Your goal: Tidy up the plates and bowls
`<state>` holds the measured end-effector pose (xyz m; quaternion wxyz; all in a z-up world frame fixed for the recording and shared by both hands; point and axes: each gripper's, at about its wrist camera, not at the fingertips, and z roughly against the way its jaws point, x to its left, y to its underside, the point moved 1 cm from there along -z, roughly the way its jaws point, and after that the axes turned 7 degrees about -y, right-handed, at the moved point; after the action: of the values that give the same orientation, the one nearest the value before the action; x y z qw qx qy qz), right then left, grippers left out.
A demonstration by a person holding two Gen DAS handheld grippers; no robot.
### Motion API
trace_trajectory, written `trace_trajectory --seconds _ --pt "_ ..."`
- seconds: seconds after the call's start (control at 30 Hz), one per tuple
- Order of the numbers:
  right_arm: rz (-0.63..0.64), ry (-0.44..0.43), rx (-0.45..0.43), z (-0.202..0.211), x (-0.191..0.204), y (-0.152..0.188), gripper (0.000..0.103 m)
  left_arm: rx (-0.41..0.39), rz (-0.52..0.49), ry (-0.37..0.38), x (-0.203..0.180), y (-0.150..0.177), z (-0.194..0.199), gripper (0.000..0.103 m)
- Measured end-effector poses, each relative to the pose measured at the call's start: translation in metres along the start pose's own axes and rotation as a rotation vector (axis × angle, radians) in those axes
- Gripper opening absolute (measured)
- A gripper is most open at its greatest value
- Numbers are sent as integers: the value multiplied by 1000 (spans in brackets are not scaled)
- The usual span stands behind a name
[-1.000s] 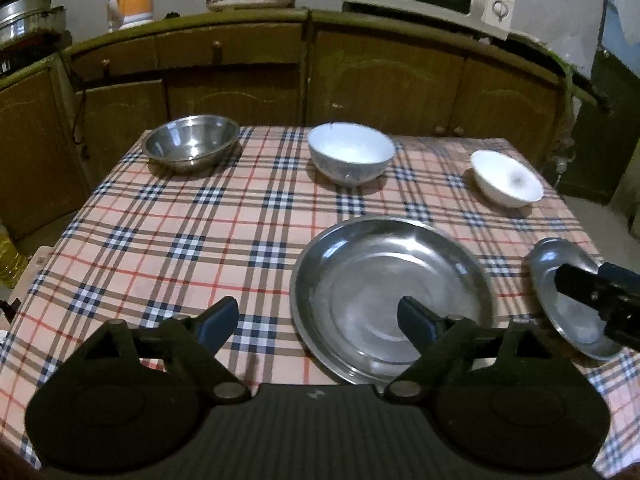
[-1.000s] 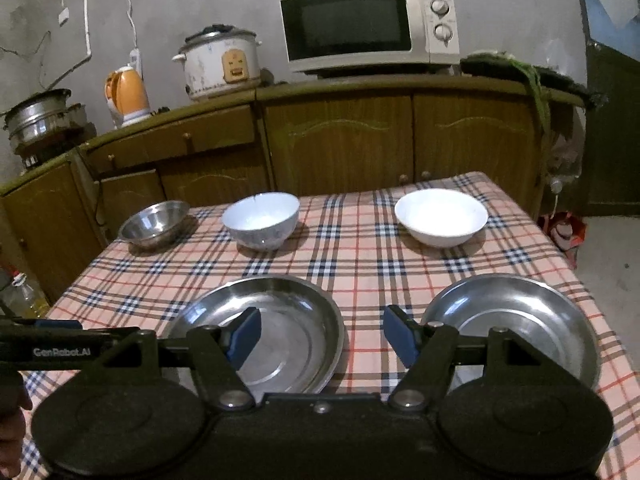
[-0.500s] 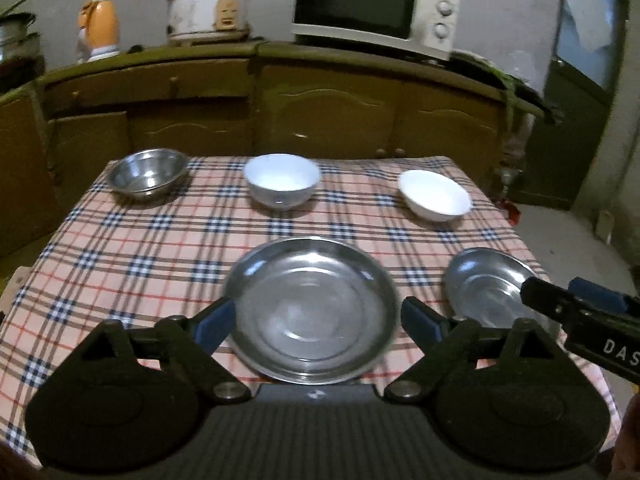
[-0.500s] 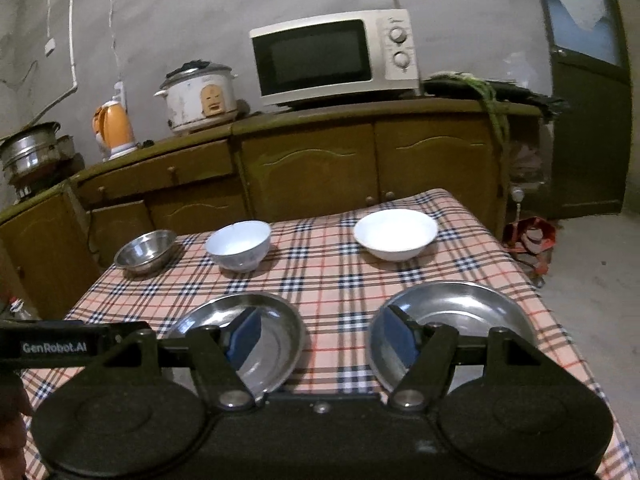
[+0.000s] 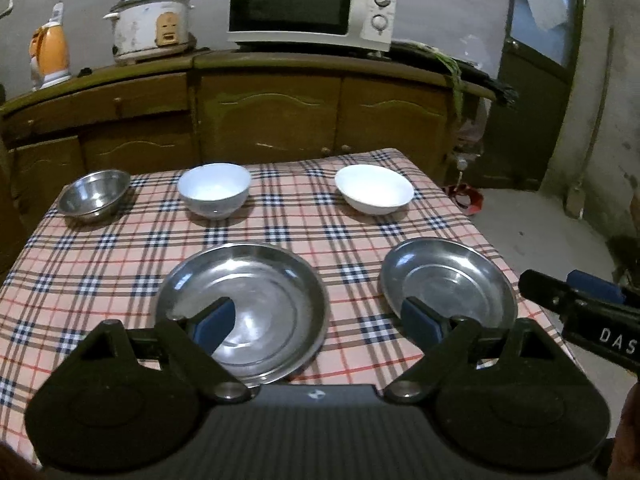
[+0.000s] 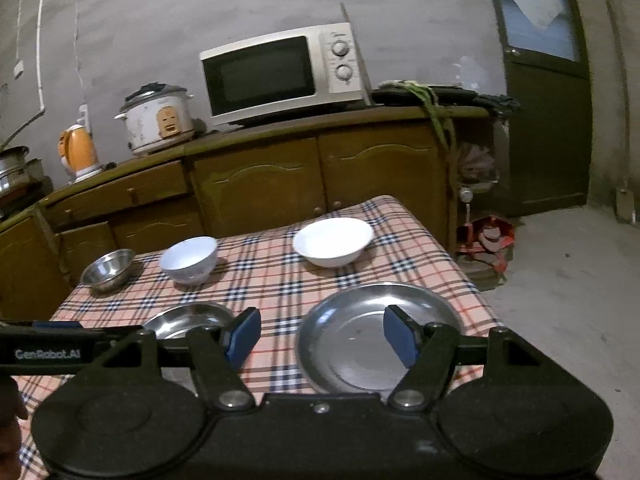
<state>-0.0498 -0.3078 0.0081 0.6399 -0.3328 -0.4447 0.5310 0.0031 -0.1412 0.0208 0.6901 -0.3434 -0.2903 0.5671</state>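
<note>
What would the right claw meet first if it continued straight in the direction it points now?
Most likely the smaller steel plate in front of it. The right claw is open, holds nothing and tilts downward toward the table, and that plate's left half lies between its fingertips in the right wrist view. Depth is unclear, so the checked tablecloth beside it is possible.

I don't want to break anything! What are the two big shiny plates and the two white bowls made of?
The larger plate and smaller plate look like bare metal, probably stainless steel: grey, glossy, with mirror-like glints. The deep white bowl and shallow white bowl look like glazed ceramic, smooth and evenly white, though hard plastic can't be ruled out. Treat the white ones as breakable.
</note>
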Motion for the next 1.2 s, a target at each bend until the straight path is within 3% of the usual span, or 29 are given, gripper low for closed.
trace_trajectory --seconds 0.8,1.2 --pt "-12 89 26 -52 -101 -3 81 33 -62 6 -54 -8 -59 93" --pt "-120 74 130 -105 -143 1 81 76 -70 -13 -80 -10 -108 93"
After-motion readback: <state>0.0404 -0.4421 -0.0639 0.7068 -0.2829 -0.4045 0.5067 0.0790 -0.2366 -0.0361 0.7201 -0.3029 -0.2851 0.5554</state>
